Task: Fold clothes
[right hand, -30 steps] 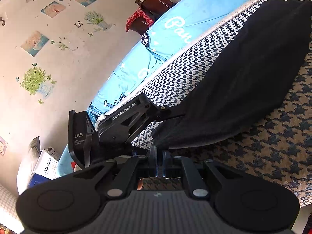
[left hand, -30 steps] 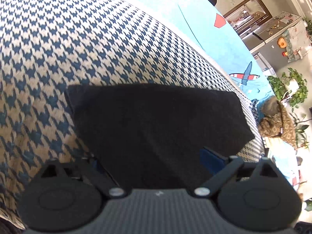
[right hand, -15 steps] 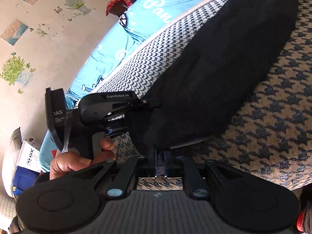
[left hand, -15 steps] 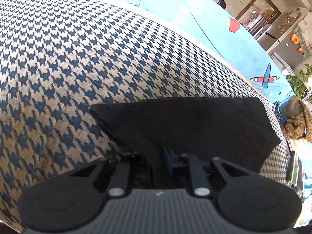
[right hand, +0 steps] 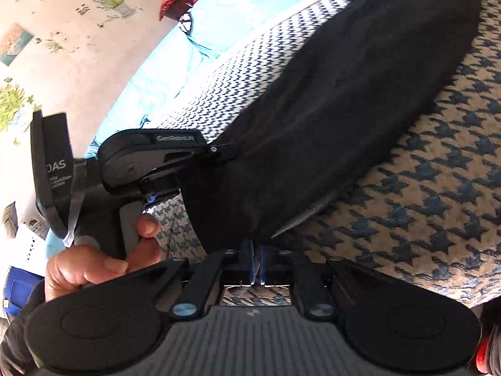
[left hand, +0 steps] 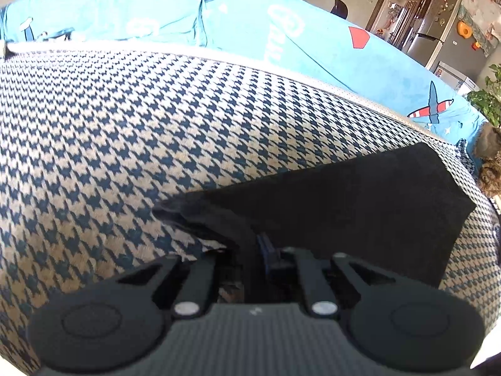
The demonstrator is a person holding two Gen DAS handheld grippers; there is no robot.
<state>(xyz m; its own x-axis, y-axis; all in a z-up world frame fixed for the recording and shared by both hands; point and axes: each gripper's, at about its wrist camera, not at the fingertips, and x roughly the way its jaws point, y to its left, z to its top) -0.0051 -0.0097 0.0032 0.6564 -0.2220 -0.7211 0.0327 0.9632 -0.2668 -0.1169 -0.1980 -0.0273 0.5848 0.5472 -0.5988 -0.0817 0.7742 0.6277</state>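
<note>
A houndstooth cover (left hand: 131,144) in dark blue and tan spreads over the wide cushioned surface, with a turquoise printed sheet (left hand: 250,28) draped along its far side and a pale wall with plant stickers (right hand: 62,31) beyond.

The black garment (left hand: 360,200) lies on that cover toward the near edge, partly folded into a thick dark slab; in the right wrist view the black garment (right hand: 344,94) runs as a long band away from the camera, its near end lifted off the cover.

The left gripper (left hand: 255,250) has its fingers drawn almost together on a bunched corner of the cloth, a crumpled fold rising just ahead of the blue pads (left hand: 266,247). Seen from the other side, the left gripper (right hand: 219,152) reaches into the garment's edge from the left, and a hand (right hand: 94,263) wraps its handle (thumb and fingertips are in view, the rest is cut off by the camera body).

The right gripper (right hand: 256,260) is pinched nearly closed as well, its blue pads (right hand: 250,260) parallel with a thin pale sliver of fabric edge between them, right under the garment's hanging near end.

Farther out, the left wrist view shows a doorway (left hand: 400,9), a refrigerator (left hand: 444,31) and a green houseplant (left hand: 488,103) at the right.
</note>
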